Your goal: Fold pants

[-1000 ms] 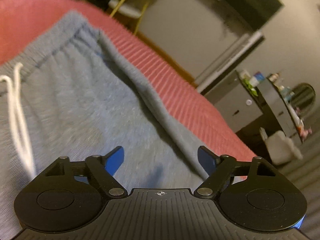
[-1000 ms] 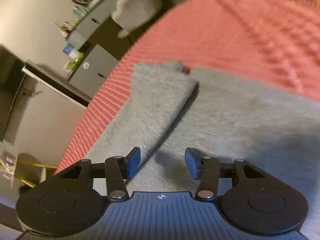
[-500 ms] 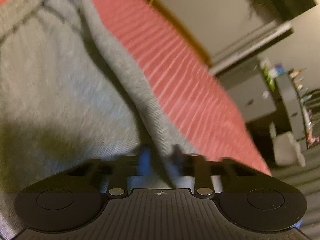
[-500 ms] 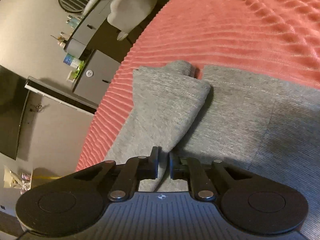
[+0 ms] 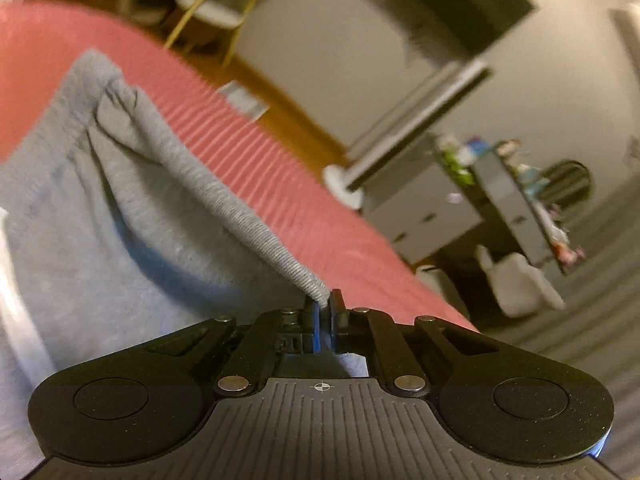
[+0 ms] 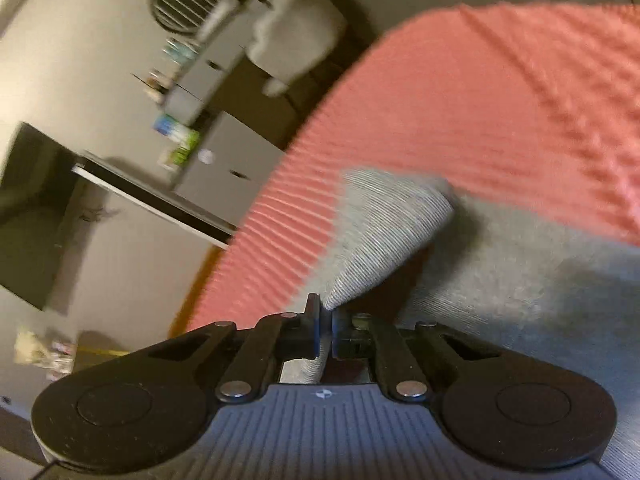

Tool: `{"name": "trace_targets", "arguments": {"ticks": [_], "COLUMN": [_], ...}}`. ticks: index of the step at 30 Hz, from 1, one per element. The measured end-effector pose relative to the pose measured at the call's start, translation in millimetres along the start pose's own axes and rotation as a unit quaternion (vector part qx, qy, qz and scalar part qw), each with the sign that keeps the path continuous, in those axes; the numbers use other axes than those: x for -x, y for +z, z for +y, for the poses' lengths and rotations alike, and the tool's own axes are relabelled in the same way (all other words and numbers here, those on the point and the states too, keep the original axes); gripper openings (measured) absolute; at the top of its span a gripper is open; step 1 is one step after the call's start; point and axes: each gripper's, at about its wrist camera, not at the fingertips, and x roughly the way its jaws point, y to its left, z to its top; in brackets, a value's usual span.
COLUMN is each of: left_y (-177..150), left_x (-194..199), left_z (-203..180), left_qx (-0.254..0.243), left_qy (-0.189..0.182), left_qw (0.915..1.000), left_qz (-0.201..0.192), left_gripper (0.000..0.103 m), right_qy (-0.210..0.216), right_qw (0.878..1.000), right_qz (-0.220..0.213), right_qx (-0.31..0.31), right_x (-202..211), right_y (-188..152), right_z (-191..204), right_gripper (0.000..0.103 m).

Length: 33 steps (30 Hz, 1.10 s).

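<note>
Grey sweatpants (image 5: 120, 216) lie on a ribbed red bed cover (image 5: 280, 184). My left gripper (image 5: 324, 312) is shut on the folded side edge of the pants near the waistband and holds it raised off the bed. A white drawstring (image 5: 16, 312) shows at the far left. In the right wrist view my right gripper (image 6: 326, 320) is shut on the edge of the upper pant leg (image 6: 384, 236) near its cuff and lifts it above the lower grey leg (image 6: 520, 280).
The red cover's edge (image 6: 280, 216) runs close to both grippers. Beyond it are a grey cabinet (image 5: 424, 208) with small items on top, a pale stuffed chair (image 5: 520, 284), a yellow-legged chair (image 5: 212, 12) and a dark wall screen (image 6: 28, 208).
Both grippers closed from open onto the pants' edge. Both now hold the fabric lifted off the bed, and both views are blurred by motion.
</note>
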Motion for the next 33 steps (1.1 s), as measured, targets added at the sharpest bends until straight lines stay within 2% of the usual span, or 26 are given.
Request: {"name": "trace_targets", "arguments": {"ticks": [4, 6, 9, 12, 14, 15, 17, 19, 21, 22, 23, 24, 25, 27, 31, 33], "left_y": [-38.0, -70.6, -124.1, -153.6, -153.4, -148.4, -134.7, -123.5, -117.1, -115.8, -115.2, -112.5, -111.5, -110.1, -115.9, -120.4], "left_x": [78.3, 98.8, 110.9, 96.3, 94.3, 97.6, 102.5, 100.2, 87.4, 81.3, 79.3, 79.9, 79.3, 89.2, 107.4, 116.3], "left_z": [3.6, 10.6, 42.9, 75.7, 90.9, 97.1, 98.5, 102.1, 111.7, 117.5, 120.9, 122.4, 121.7, 127.7, 125.9, 127.2], "left_qx": [-0.021, -0.024, 0.007, 0.039, 0.078, 0.103, 0.114, 0.112, 0.137, 0.158, 0.175, 0.177, 0.173, 0.165, 0.141, 0.130], "left_qy": [-0.040, -0.024, 0.013, 0.068, 0.085, 0.084, 0.079, 0.107, 0.115, 0.112, 0.116, 0.121, 0.127, 0.128, 0.097, 0.102], "left_qw": [0.9990, 0.9994, 0.9983, 0.9916, 0.9888, 0.9881, 0.9898, 0.9879, 0.9835, 0.9805, 0.9772, 0.9761, 0.9761, 0.9776, 0.9853, 0.9860], "left_qz": [-0.009, 0.007, 0.056, 0.102, 0.094, 0.077, 0.034, 0.009, 0.026, 0.035, 0.033, 0.033, 0.034, 0.029, 0.010, 0.017], "left_gripper": [0.006, 0.006, 0.007, 0.008, 0.019, 0.024, 0.068, 0.079, 0.077, 0.067, 0.049, 0.041, 0.020, 0.016, 0.015, 0.016], "right_qy": [0.039, 0.052, 0.025, -0.036, -0.067, -0.074, -0.086, -0.069, -0.061, -0.062, -0.064, -0.058, -0.052, -0.058, -0.050, -0.047], "right_qw": [0.999, 0.997, 0.998, 0.998, 0.997, 0.996, 0.995, 0.997, 0.997, 0.997, 0.997, 0.997, 0.998, 0.998, 0.997, 0.995], "right_qz": [-0.033, -0.045, -0.041, -0.004, 0.028, 0.037, 0.043, 0.042, 0.035, 0.035, 0.036, 0.035, 0.033, 0.022, -0.029, -0.053], "right_qx": [0.006, 0.017, 0.043, 0.055, 0.034, 0.023, 0.013, 0.003, -0.007, -0.012, -0.018, -0.024, -0.028, -0.025, 0.053, 0.076], "right_x": [70.6, 105.2, 138.1, 137.1, 123.7, 116.7, 108.4, 103.6, 98.9, 94.6, 90.6, 87.9, 86.6, 89.5, 124.5, 139.9], "right_y": [7.5, 1.4, -18.1, -41.8, -50.6, -54.1, -58.3, -59.4, -61.7, -62.0, -60.7, -60.5, -59.4, -56.8, -49.7, -52.5], "right_z": [-14.0, -28.4, -57.2, -92.9, -114.7, -123.8, -130.9, -131.5, -130.6, -129.2, -129.6, -129.1, -127.8, -118.8, -90.5, -87.8], "right_gripper": [0.004, 0.004, 0.005, 0.005, 0.005, 0.009, 0.012, 0.024, 0.025, 0.026, 0.026, 0.014, 0.005, 0.005, 0.004, 0.004]}}
